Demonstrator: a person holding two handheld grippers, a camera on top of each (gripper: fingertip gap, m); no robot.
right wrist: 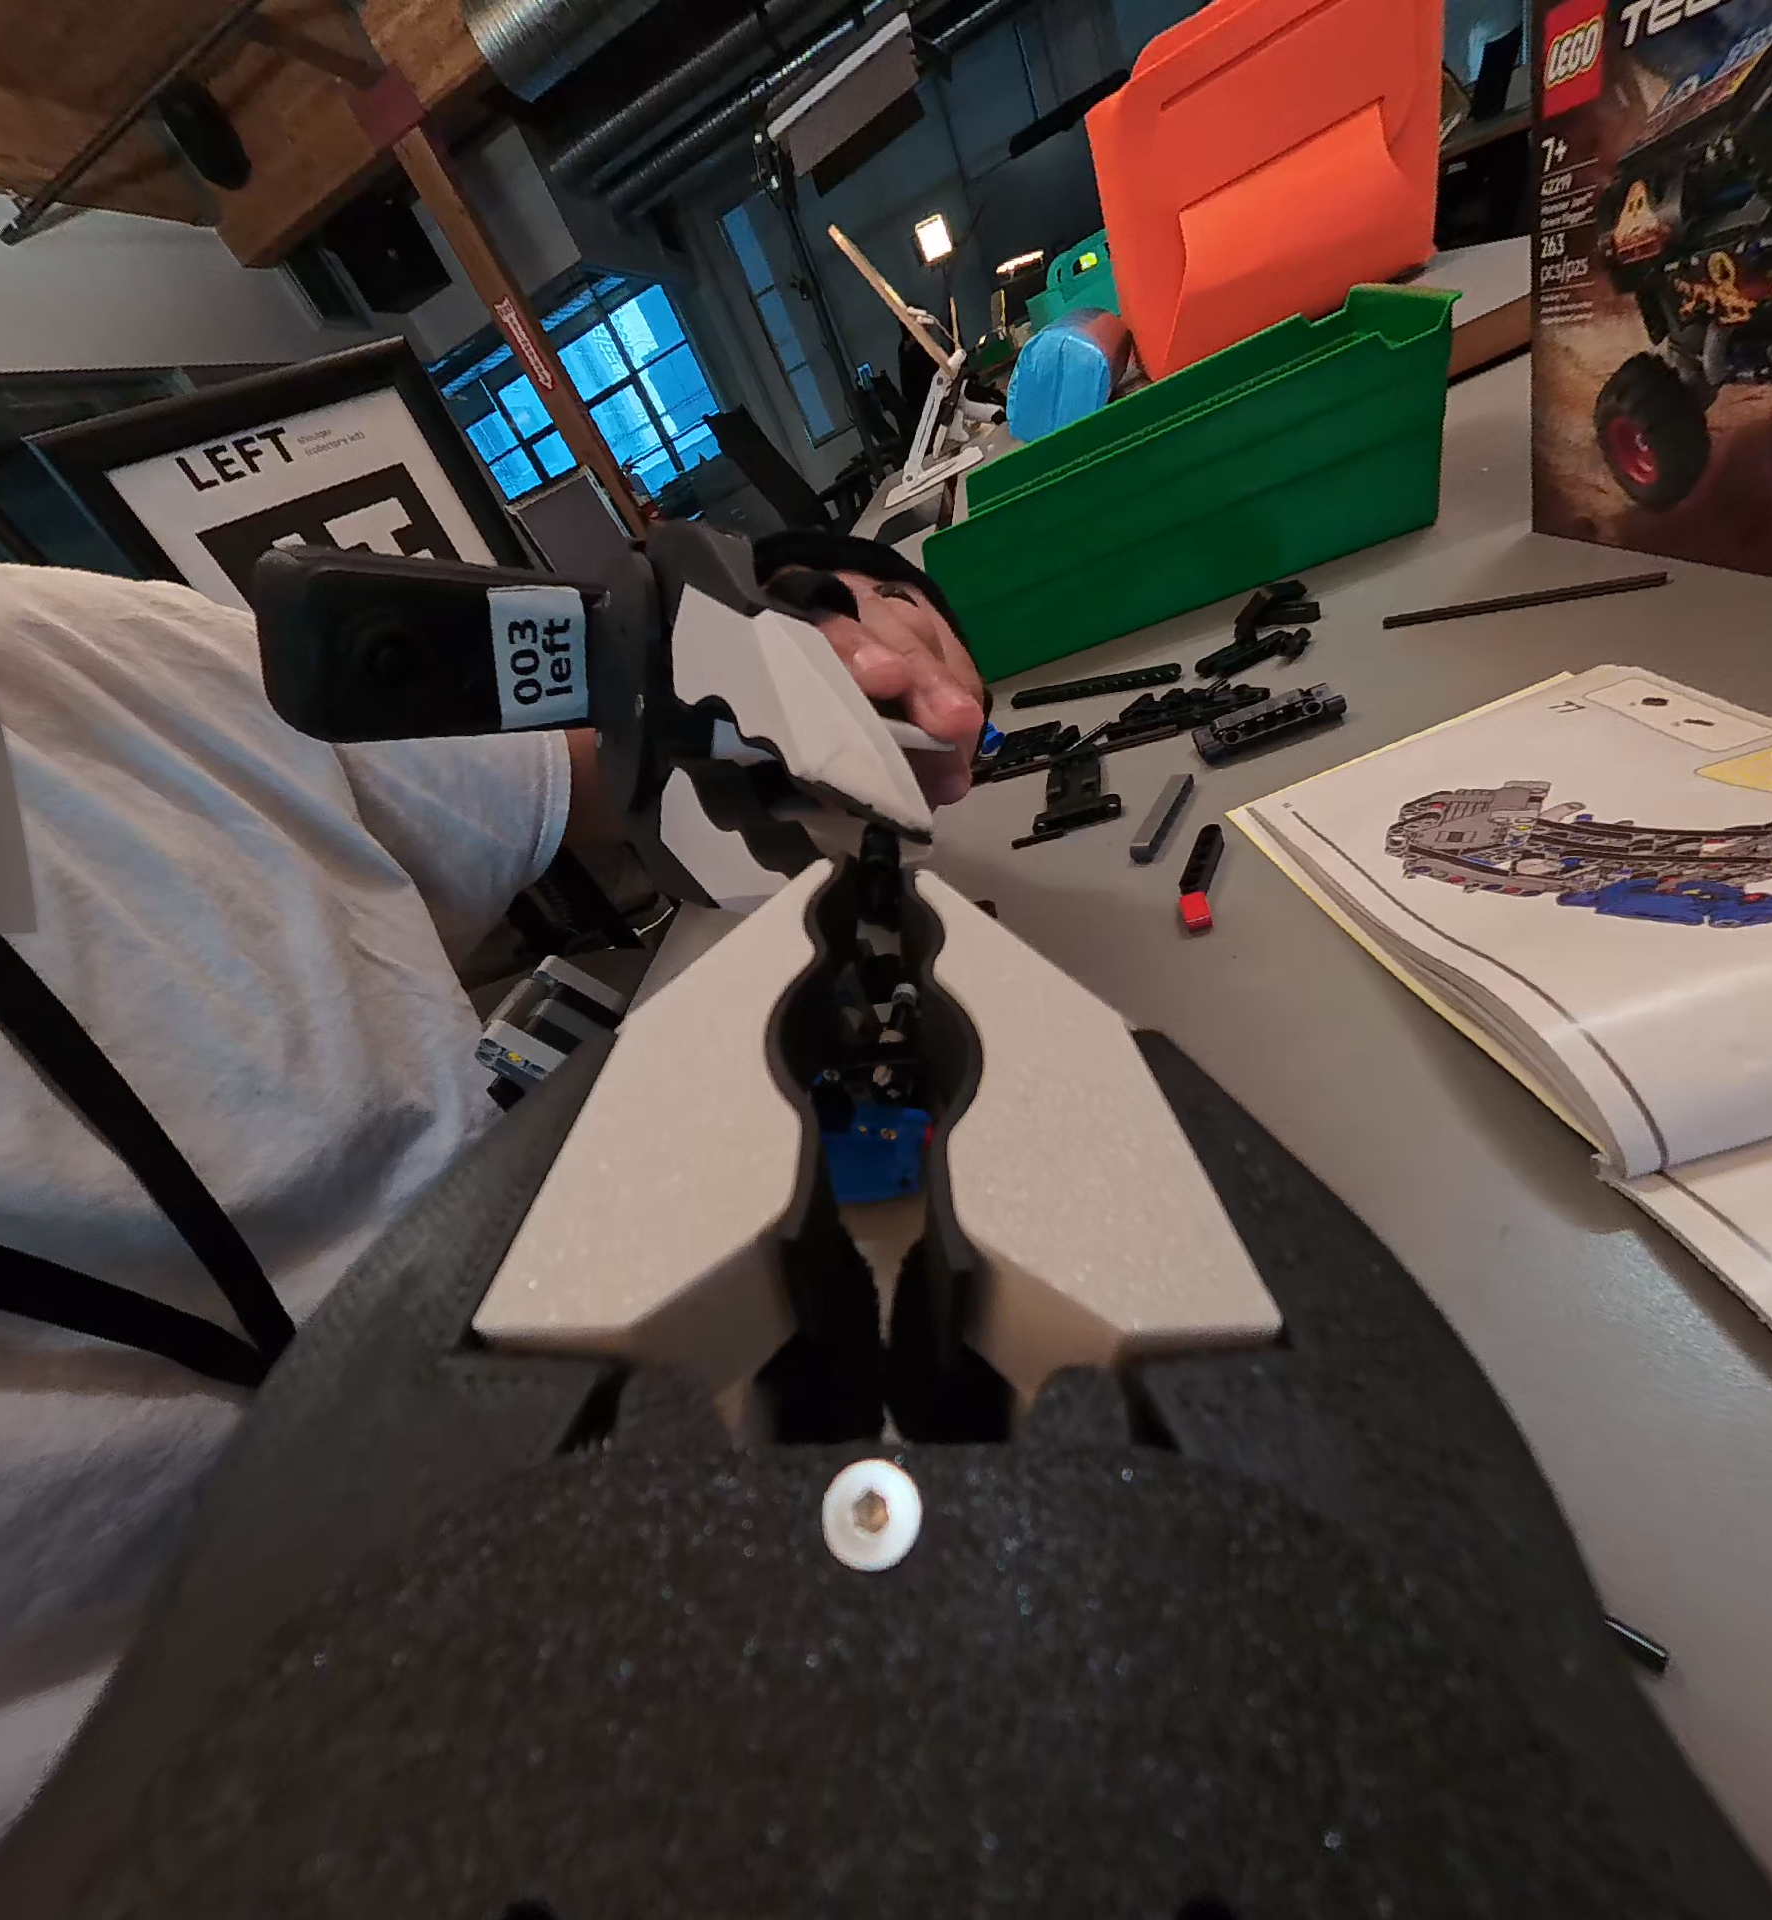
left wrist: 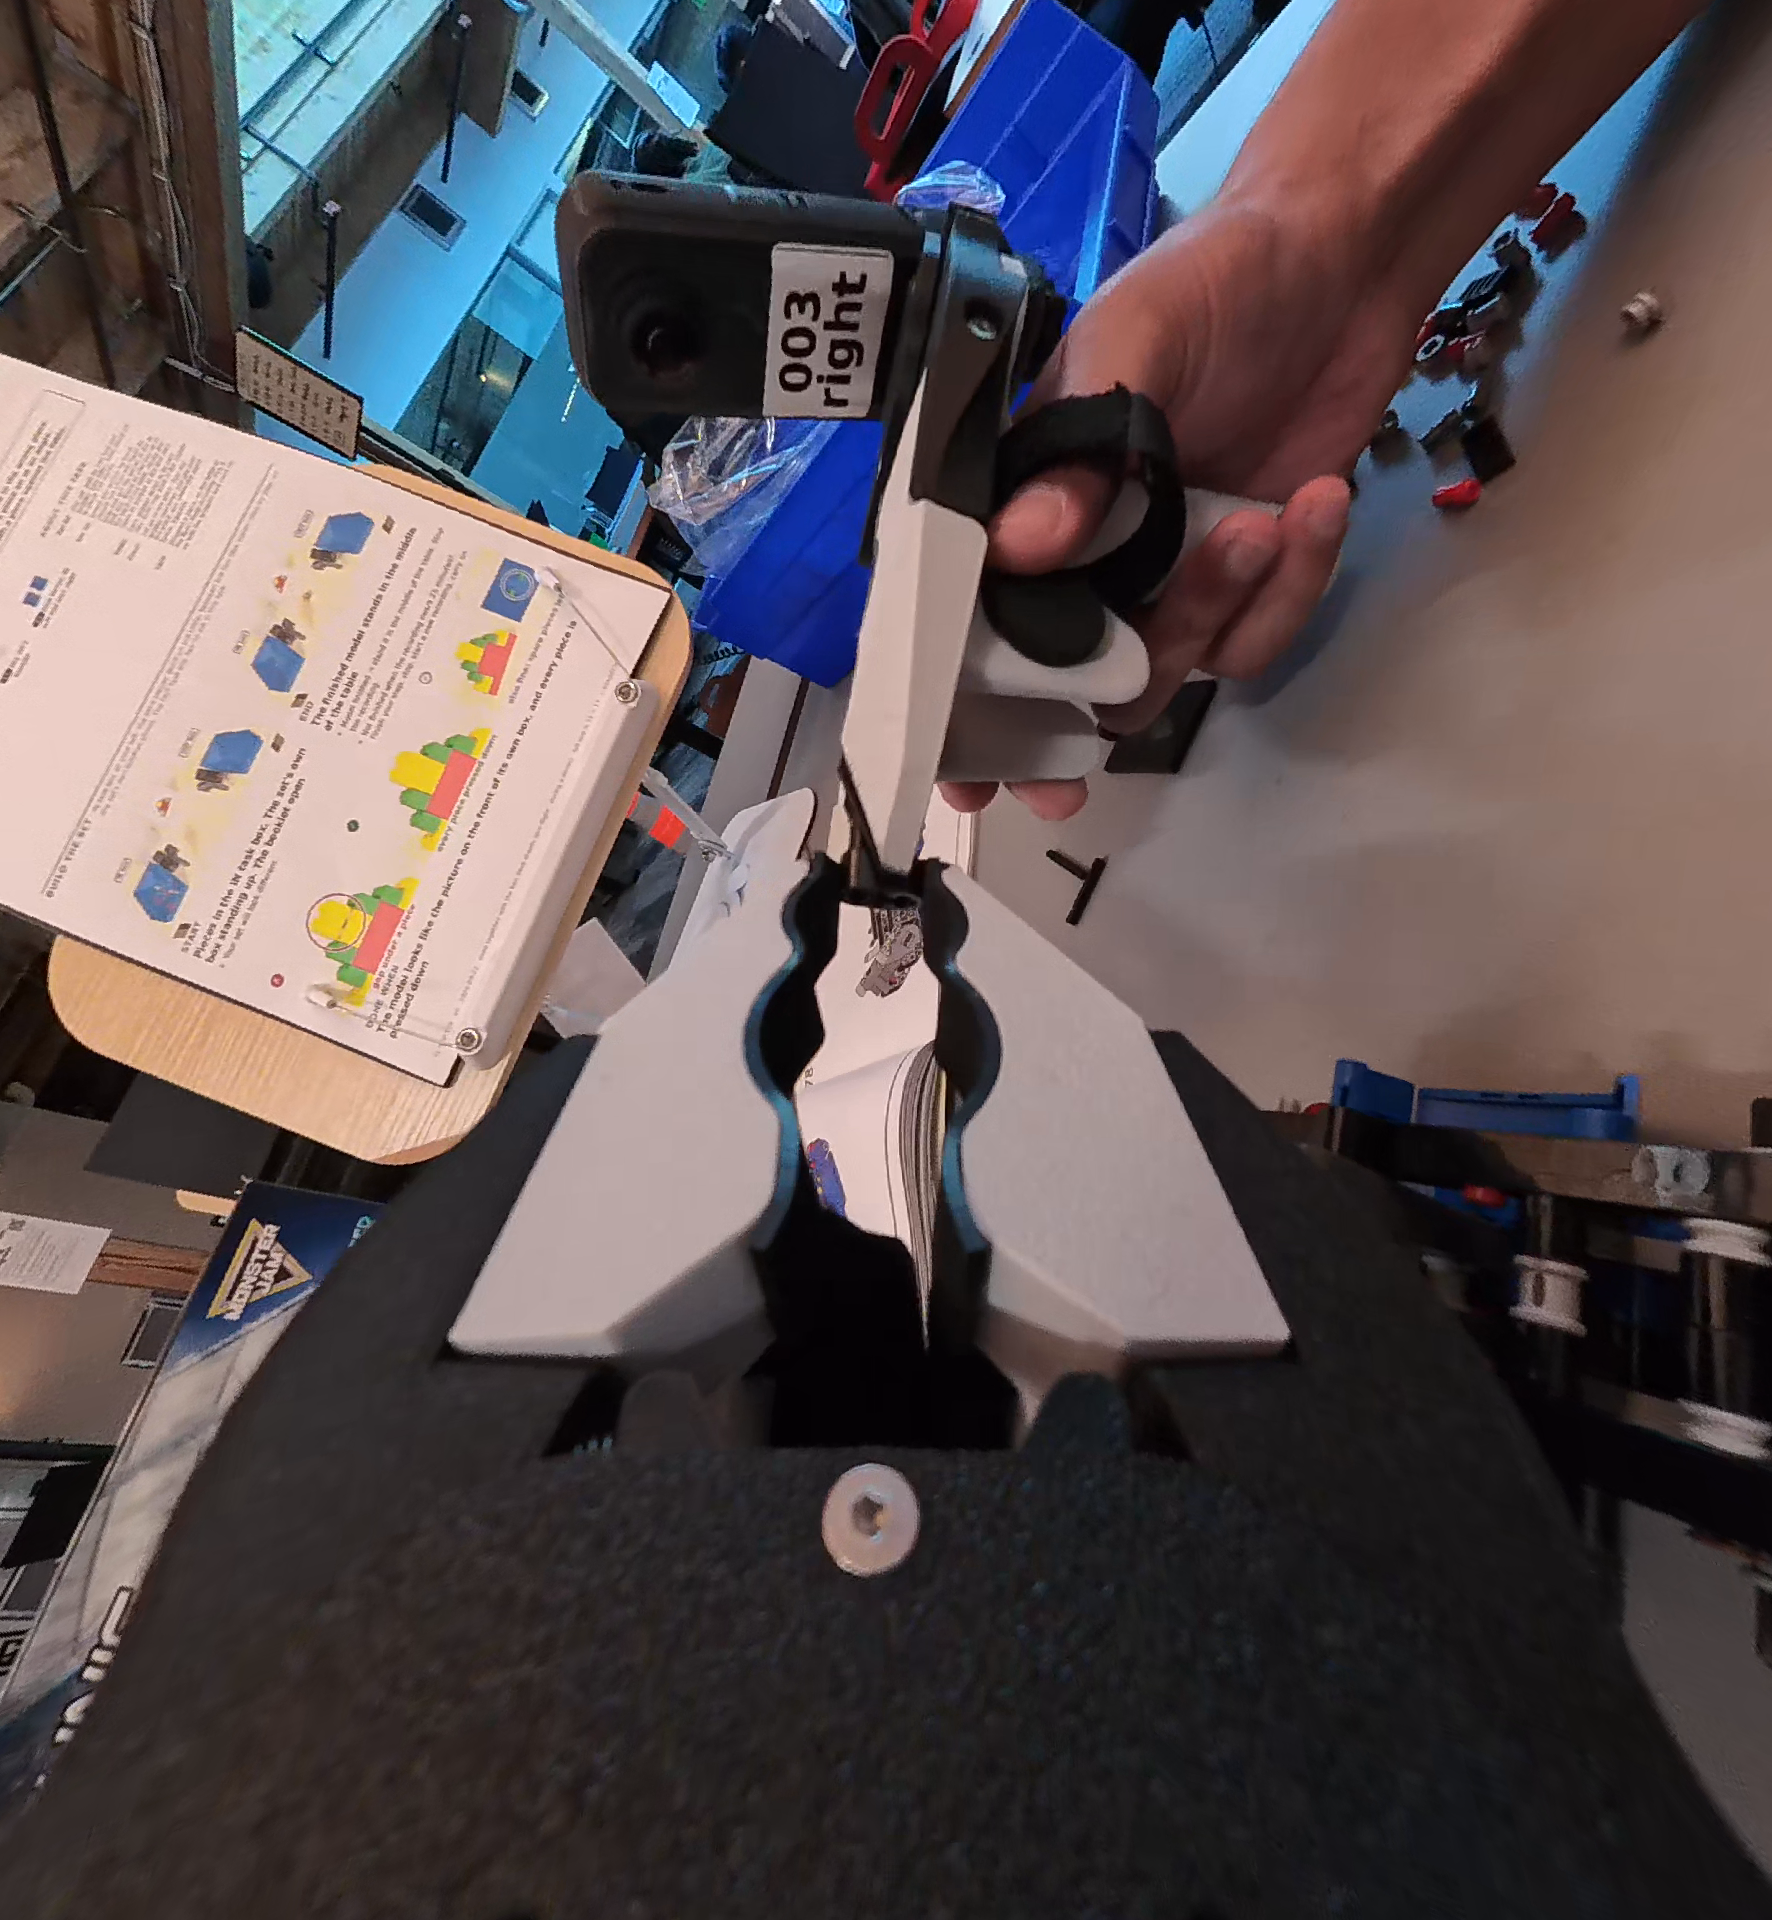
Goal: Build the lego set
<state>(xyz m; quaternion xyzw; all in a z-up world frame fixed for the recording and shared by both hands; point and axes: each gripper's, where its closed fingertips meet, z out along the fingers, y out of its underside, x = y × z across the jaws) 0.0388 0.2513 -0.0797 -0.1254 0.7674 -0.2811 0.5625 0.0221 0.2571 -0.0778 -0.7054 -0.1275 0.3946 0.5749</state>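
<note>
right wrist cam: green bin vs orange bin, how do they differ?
Pose: the green bin sits flat on the table with its open side up, while the orange bin stands tipped up on end behind it. Shape as seen: the green bin looks long and low, the orange bin tall. Nearness: the green bin is closer to the loose pieces than the orange bin. Both look like plastic storage bins.

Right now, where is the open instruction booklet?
In the right wrist view the open instruction booklet lies flat on the grey table, to the right of the right tool, with the small red-tipped black piece just off its left edge.
</note>
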